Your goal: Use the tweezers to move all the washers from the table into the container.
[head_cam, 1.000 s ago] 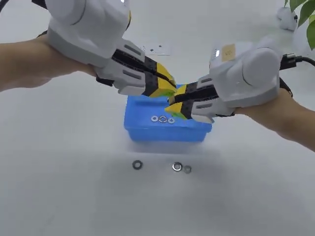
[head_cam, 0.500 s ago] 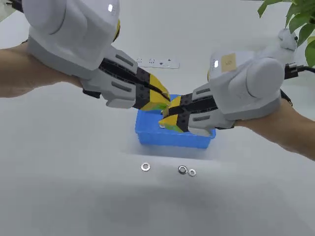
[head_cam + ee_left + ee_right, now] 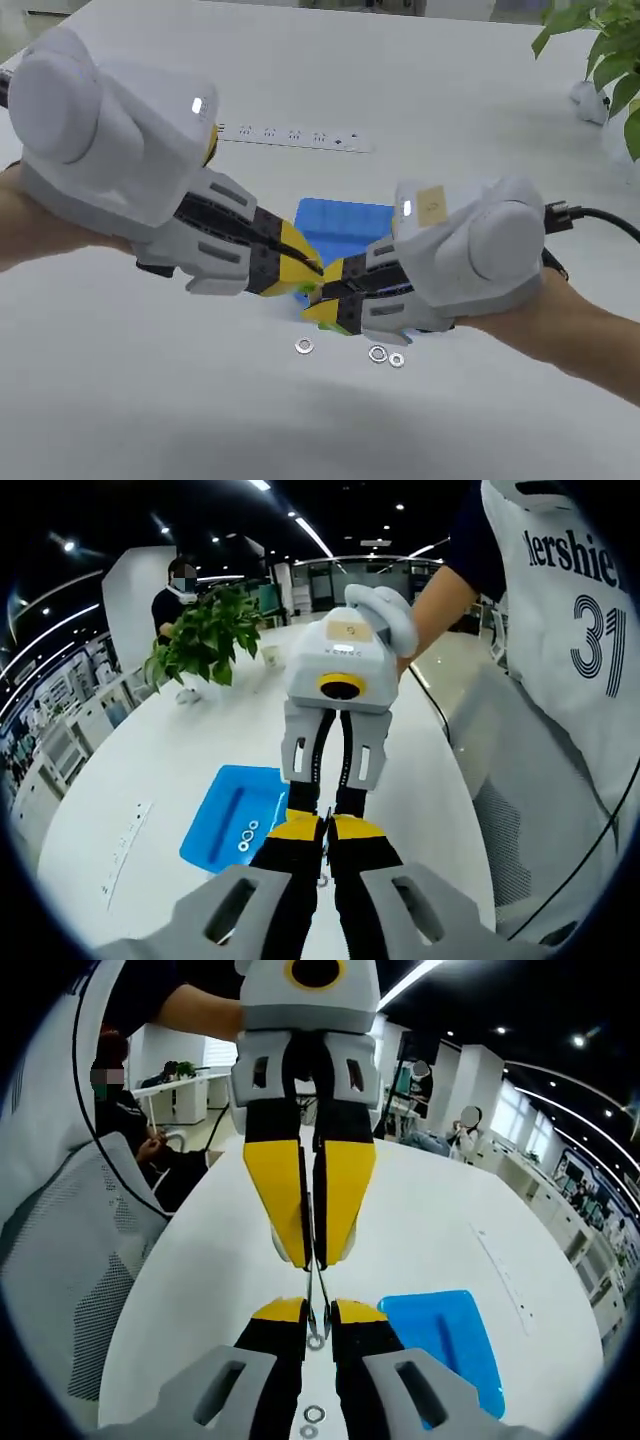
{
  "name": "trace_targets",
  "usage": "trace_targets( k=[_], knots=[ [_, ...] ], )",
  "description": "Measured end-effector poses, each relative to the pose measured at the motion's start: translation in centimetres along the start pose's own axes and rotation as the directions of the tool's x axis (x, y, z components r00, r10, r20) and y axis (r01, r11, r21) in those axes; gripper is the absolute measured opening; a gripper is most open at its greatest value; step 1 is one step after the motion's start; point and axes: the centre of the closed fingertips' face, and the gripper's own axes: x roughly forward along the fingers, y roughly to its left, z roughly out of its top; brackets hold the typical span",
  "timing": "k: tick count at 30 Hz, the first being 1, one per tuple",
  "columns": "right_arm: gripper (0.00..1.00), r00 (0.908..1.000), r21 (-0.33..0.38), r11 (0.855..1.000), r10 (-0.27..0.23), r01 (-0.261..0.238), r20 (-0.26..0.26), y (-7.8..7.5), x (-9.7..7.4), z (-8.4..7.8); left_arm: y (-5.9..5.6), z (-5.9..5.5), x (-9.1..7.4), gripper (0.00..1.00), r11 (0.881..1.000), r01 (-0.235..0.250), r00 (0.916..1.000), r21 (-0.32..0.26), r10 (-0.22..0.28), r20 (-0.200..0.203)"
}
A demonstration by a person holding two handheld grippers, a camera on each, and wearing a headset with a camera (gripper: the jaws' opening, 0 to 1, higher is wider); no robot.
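Thin metal tweezers (image 3: 316, 1285) run between the two grippers, which face each other tip to tip. My left gripper (image 3: 305, 272) is shut on one end and my right gripper (image 3: 322, 303) is shut on the other. They hang just above the table at the near edge of the blue container (image 3: 343, 222), partly hiding it. Three washers (image 3: 304, 346) (image 3: 377, 353) (image 3: 397, 360) lie on the table right below the tips. In the left gripper view the container (image 3: 222, 820) holds a row of washers (image 3: 246, 837). One washer (image 3: 316, 1341) shows at the tweezers' lower end; whether it is gripped I cannot tell.
A white power strip (image 3: 290, 136) lies on the table beyond the container. A green plant (image 3: 600, 40) stands at the far right, and a black cable (image 3: 600, 222) trails from the right gripper. A mesh chair (image 3: 70, 1280) stands beside the table.
Both grippers, still tip to tip, have come down and toward me from over the container's middle to its near edge, close above the loose washers. The head camera has also shifted.
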Motion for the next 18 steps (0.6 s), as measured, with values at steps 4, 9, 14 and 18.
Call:
trace_targets(
  k=[4,9,14,18],
  knots=[
    [0.10,0.9999,-0.006,1.000,0.010,-0.010,-0.014,0.5,0.9,-0.4,-0.2,-1.1,-0.1,0.06,1.000,-0.012,0.9999,-0.027,0.012,-0.002],
    [0.11,0.9993,0.006,0.999,0.031,-0.031,-0.022,1.2,2.0,-1.1,-0.8,-2.7,0.1,0.06,0.999,-0.010,0.9998,-0.052,0.009,-0.015],
    [0.11,0.9984,0.007,0.999,0.042,-0.041,-0.038,1.9,2.7,-1.9,-1.2,-3.7,0.3,0.06,0.997,-0.017,0.9998,-0.082,0.015,-0.015],
    [0.10,0.9985,0.019,0.999,0.039,-0.038,-0.039,1.7,2.8,-2.2,-1.1,-3.9,0.4,0.06,0.997,-0.015,0.9998,-0.082,0.014,-0.015]
  ],
)
